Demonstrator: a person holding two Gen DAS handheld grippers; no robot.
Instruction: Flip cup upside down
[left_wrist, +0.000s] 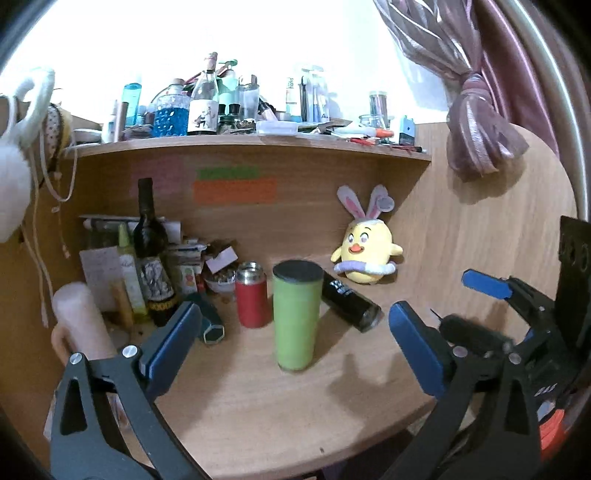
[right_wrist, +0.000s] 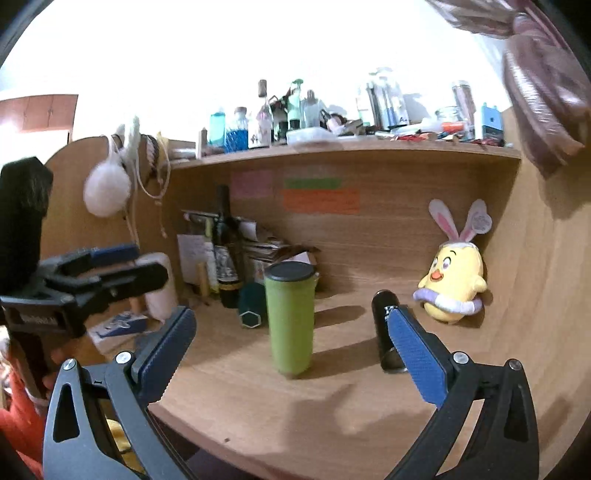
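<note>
A tall green cup (left_wrist: 295, 317) with a dark flat top end stands on the wooden desk (left_wrist: 288, 413), narrower end down. It also shows in the right wrist view (right_wrist: 290, 321). My left gripper (left_wrist: 291, 325) is open and empty, its blue pads on either side of the cup but nearer the camera, apart from it. My right gripper (right_wrist: 291, 328) is open and empty, also short of the cup. The right gripper shows at the right of the left wrist view (left_wrist: 443, 299); the left gripper shows at the left of the right wrist view (right_wrist: 136, 264).
A red metal cup (left_wrist: 252, 299) stands left of the green cup. A black can (left_wrist: 349, 301) lies on its side to the right. A yellow chick plush (left_wrist: 365, 254) sits at the back right. A wine bottle (left_wrist: 149, 251), papers and clutter fill the back left. A crowded shelf (left_wrist: 243, 144) hangs above.
</note>
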